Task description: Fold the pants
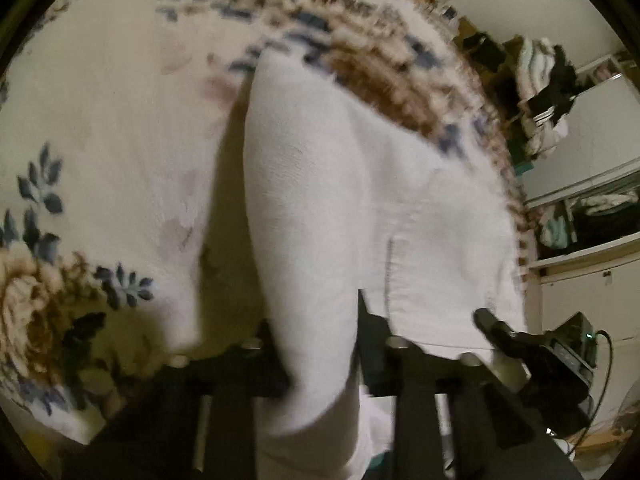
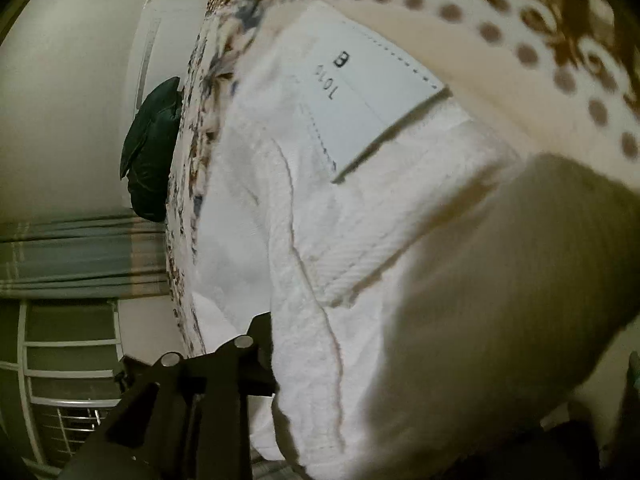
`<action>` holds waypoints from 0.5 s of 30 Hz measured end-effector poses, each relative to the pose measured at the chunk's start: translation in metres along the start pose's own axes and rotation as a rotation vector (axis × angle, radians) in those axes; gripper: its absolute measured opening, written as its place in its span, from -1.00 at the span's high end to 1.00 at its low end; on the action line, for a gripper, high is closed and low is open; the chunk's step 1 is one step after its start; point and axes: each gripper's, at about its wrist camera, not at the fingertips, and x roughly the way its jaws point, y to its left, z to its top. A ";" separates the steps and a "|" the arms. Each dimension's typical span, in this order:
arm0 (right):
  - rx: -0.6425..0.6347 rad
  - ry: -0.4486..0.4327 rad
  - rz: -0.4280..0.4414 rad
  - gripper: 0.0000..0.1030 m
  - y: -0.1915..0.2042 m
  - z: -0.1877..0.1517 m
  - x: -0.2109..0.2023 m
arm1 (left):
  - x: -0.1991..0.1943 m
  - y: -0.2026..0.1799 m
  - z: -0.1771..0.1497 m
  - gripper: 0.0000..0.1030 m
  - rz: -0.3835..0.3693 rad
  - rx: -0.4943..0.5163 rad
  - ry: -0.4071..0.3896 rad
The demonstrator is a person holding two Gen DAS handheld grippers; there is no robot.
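Note:
The white pants (image 1: 320, 208) hang lifted over a floral bedspread (image 1: 104, 112). My left gripper (image 1: 320, 344) is shut on a fold of the white fabric, which runs down between its two black fingers. In the right wrist view the pants (image 2: 360, 240) fill the frame, waistband end with a white label patch (image 2: 368, 100) marked "B". My right gripper (image 2: 320, 364) is shut on the pants; only its left finger (image 2: 256, 344) shows, the other is hidden under cloth. The other gripper (image 1: 520, 344) shows at the pants' right edge in the left wrist view.
The bedspread (image 2: 520, 40) with brown dots lies behind the pants. A dark pillow (image 2: 152, 148) sits at the bed's edge by a wall. A pile of clothes (image 1: 540, 92) and white shelves (image 1: 592, 200) stand at the right. A white rack (image 2: 60, 360) stands lower left.

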 end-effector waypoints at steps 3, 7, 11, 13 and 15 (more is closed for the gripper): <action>-0.027 0.002 -0.003 0.48 0.024 -0.003 -0.013 | -0.030 -0.013 0.008 0.67 -0.019 0.012 -0.040; -0.057 0.008 0.017 0.48 0.064 -0.001 -0.029 | -0.065 -0.023 0.031 0.67 -0.052 0.002 -0.077; -0.123 -0.007 0.054 0.48 0.125 0.009 -0.034 | -0.090 -0.022 0.073 0.67 -0.074 0.000 -0.132; -0.166 -0.021 0.073 0.48 0.163 0.018 -0.025 | -0.096 -0.015 0.103 0.67 -0.078 0.005 -0.171; -0.196 -0.038 0.085 0.48 0.200 0.032 -0.003 | -0.097 0.000 0.141 0.67 -0.094 0.002 -0.202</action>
